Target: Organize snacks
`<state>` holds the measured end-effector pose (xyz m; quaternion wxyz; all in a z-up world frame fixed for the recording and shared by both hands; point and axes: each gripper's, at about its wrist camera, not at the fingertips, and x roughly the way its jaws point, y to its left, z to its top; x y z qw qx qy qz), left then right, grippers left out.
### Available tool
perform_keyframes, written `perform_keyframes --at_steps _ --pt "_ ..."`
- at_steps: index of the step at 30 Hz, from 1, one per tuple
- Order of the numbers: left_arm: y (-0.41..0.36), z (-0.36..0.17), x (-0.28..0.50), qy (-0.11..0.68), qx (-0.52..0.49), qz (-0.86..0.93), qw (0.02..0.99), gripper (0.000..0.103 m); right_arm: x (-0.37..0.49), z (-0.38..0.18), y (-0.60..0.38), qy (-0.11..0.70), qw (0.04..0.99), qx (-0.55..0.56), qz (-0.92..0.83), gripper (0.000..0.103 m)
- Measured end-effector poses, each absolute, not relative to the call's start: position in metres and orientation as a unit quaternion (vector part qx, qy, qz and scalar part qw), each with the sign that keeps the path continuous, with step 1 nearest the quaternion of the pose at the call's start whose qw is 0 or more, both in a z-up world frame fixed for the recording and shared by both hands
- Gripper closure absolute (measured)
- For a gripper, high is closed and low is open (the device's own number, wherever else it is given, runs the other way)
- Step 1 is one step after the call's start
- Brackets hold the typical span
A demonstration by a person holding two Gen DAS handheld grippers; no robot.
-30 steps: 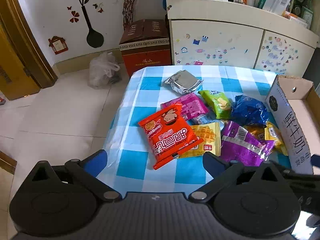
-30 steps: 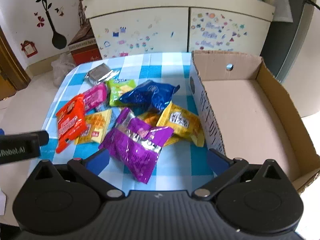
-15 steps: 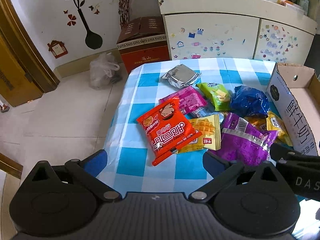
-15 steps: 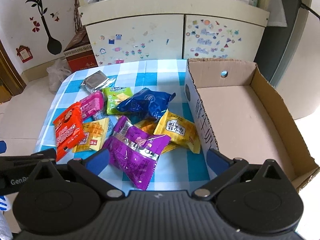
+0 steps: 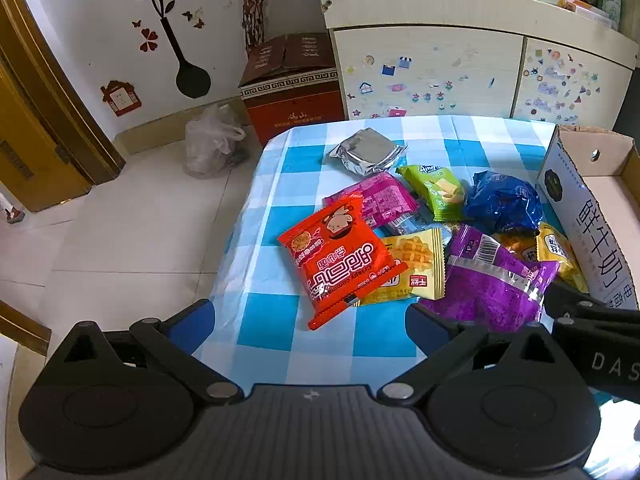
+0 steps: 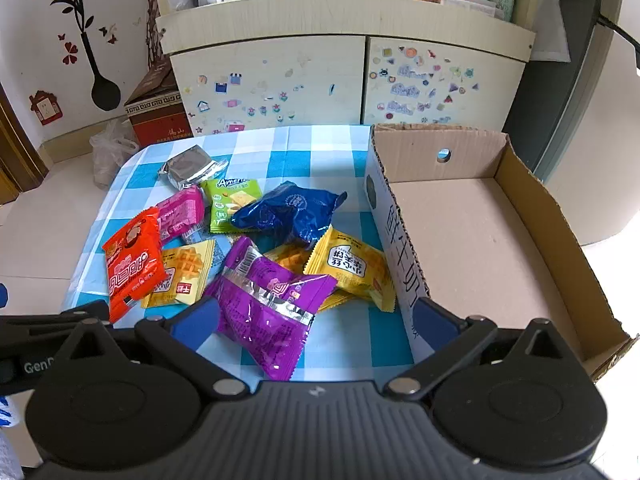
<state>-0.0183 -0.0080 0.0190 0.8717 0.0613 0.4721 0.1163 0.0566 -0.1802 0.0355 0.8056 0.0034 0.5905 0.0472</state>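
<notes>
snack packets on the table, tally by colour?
Silver packet: 1
Pink packet: 1
Green packet: 1
Dark blue packet: 1
Red packet: 1
Purple packet: 1
Yellow packets: 2
Orange packet, mostly hidden: 1
Pale blue wrapper, barely showing: 1
Total: 10

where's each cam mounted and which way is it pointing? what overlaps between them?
Left wrist: sits on the left hand-held gripper, open, looking forward and down over the table's left side at the red snack packet; its own blue-tipped fingers show, plus part of the other gripper at the right edge.
Right wrist: sits on the right hand-held gripper, open, facing the purple snack packet and the empty cardboard box; own fingers show.
Shared: the snack pile, the box, the checked tablecloth, the stickered cabinet.
</notes>
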Motion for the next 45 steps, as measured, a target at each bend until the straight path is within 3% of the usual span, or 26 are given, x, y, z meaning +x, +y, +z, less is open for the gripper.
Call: perform_keyframes --at_steps 45 --pt "-0.0114 0.0264 -0.0223 0.465 0.067 0.131 0.873 0.003 0.0574 0.0419 -0.1782 0.583 0.811 0.005 0.048 0.001"
